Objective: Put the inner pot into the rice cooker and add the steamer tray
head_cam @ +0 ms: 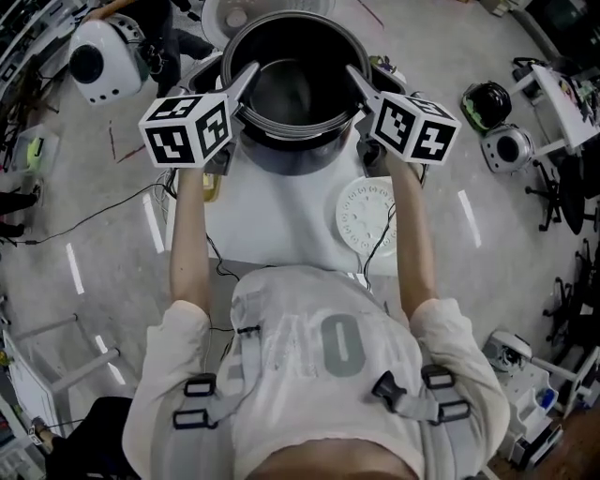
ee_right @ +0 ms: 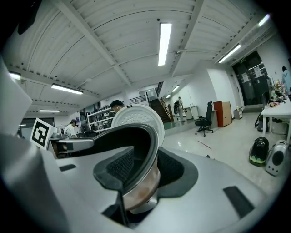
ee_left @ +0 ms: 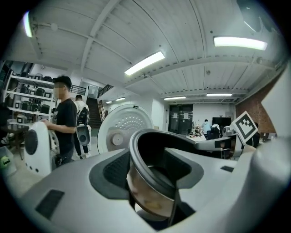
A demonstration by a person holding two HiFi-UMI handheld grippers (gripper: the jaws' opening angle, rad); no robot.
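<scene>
White plastic, the steamer tray (head_cam: pixel 361 217) lay nearest the person, flat on the desk (head_cam: pixel 272 202) beside the right forearm and well apart from the pot. It was not yet wanted.

Just past it the inner pot (head_cam: pixel 292 89) hung between the two tools. The left hand-held gripper (head_cam: pixel 246 80) was clamped on the rim at the pot's left. The right hand-held gripper (head_cam: pixel 358 80) was clamped on the rim directly opposite. Both gripper views showed the thin metal lip pinched between the dark pads, one jaw inside the wall and one outside.

Beyond the pot stood the raised lid (head_cam: pixel 234 15) of the rice cooker. The cooker's body was mostly hidden under the pot, so I could not tell whether the pot had entered the well.

To my eye the step in hand was seating the pot. A grip on a narrow rim lets a pot swing, so both hands would do best to stay at one height and sink together. The pot should be centred and kept clear of the lid behind. Neither gripper ought to let go until the base sat flat. Only then would the tray be worth reaching for.

Farther off on the floor stood another white cooker (head_cam: pixel 98 58), with a bystander (ee_left: pixel 66 120) next to it.
</scene>
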